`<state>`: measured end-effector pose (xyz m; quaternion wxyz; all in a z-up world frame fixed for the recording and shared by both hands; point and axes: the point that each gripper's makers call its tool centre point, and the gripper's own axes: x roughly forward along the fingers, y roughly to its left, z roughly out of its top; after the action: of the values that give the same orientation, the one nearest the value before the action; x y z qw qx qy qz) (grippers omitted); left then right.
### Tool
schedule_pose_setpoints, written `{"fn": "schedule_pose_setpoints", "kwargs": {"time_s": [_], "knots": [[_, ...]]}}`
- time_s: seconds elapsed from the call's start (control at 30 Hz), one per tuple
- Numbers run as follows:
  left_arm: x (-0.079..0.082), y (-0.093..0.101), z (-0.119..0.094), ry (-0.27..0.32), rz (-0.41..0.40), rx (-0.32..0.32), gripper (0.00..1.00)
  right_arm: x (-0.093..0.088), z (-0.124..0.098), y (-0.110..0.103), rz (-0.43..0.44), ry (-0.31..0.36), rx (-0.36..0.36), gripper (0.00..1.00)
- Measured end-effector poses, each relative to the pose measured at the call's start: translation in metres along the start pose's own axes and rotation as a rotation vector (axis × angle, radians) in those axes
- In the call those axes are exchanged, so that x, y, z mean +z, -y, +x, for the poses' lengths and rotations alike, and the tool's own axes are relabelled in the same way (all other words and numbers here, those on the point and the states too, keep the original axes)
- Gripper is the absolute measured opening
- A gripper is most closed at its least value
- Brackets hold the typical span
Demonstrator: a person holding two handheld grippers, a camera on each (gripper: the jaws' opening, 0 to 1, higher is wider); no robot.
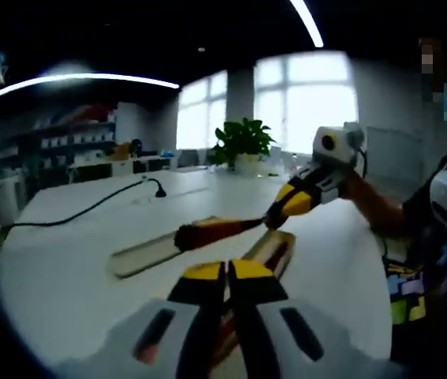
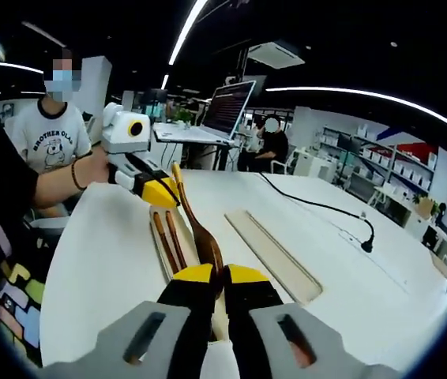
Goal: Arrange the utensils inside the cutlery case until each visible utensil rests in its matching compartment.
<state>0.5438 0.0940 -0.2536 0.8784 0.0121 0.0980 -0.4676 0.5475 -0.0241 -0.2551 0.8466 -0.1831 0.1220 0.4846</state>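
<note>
right gripper view: both tongs (image 2: 222, 278) (image 2: 163, 192) clenched on a wooden spoon (image 2: 200, 229); long axis running between them.

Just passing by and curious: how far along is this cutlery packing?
Done: chopsticks lie in the case. In hand: the right gripper holds a wooden spoon over it; the left gripper sits at the case's far end. Left: seating the spoon.
</note>
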Motion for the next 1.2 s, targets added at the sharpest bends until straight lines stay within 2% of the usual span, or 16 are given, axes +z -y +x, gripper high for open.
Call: {"fn": "schedule_pose_setpoints", "kwargs": {"time_s": [0.2,0.4,0.6,0.83,0.97,1.2], "knots": [[-0.002,-0.006,-0.014,0.027,-0.011,0.053,0.03,-0.013,-0.001,-0.004,-0.023,-0.046,0.021,0.02],[-0.009,-0.006,-0.022,0.027,-0.010,0.064,0.06,-0.017,0.001,-0.009,-0.033,-0.057,0.047,0.02],[-0.013,-0.007,-0.030,0.047,-0.043,0.067,0.09,-0.023,0.006,-0.011,-0.045,-0.081,0.072,0.02],[-0.026,-0.007,-0.030,0.022,-0.047,0.081,0.10,-0.032,0.012,-0.012,-0.073,-0.139,0.087,0.02],[-0.027,-0.008,-0.030,0.018,-0.035,0.090,0.10,-0.037,0.014,-0.013,-0.082,-0.162,0.105,0.03],[-0.033,-0.008,-0.027,-0.007,-0.017,0.098,0.10,-0.037,0.015,-0.013,-0.041,-0.175,0.126,0.03]]}}
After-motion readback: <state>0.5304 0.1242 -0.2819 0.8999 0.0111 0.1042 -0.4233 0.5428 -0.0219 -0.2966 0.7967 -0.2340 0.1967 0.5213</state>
